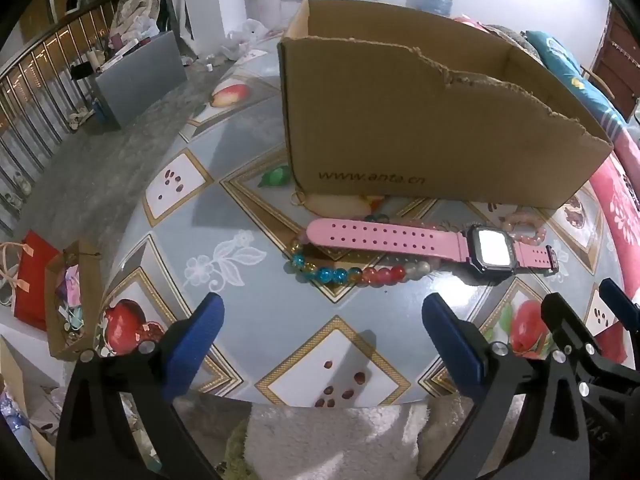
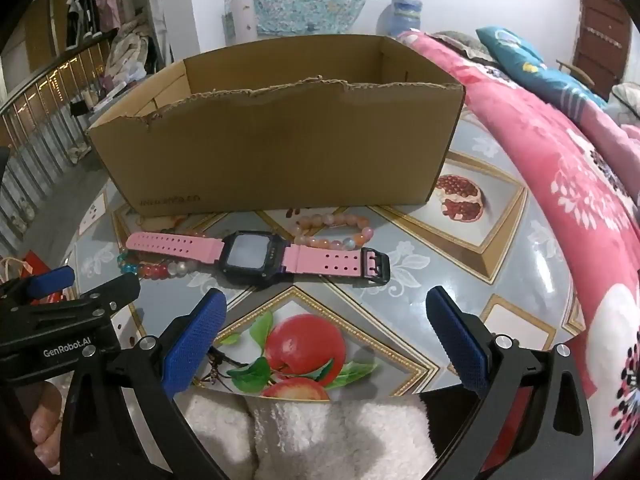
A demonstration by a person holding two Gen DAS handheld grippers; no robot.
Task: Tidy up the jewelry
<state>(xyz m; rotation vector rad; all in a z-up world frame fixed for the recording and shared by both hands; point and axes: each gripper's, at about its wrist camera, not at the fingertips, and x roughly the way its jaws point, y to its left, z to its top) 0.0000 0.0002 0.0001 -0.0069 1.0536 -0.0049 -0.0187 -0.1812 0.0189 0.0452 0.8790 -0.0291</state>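
Note:
A pink-strapped watch (image 1: 384, 236) (image 2: 256, 258) with a black square case lies flat on the patterned tablecloth (image 1: 240, 208), in front of an open cardboard box (image 1: 420, 120) (image 2: 272, 140). A multicoloured bead bracelet (image 1: 352, 274) (image 2: 156, 268) lies partly under the strap. A pink-orange bead bracelet (image 1: 524, 226) (image 2: 332, 232) lies between the watch and the box. A small gold ring (image 1: 298, 199) sits by the box's corner. My left gripper (image 1: 322, 308) hovers open short of the bead bracelet. My right gripper (image 2: 326, 300) hovers open just short of the watch. Neither holds anything.
A bed with a pink flowered quilt (image 2: 560, 160) runs along the table's right side. Left of the table are a railing (image 1: 40, 80), a red bag (image 1: 34, 276) and a brown paper bag (image 1: 72, 300) on the floor. White fluffy fabric (image 1: 332, 440) lies at the near edge.

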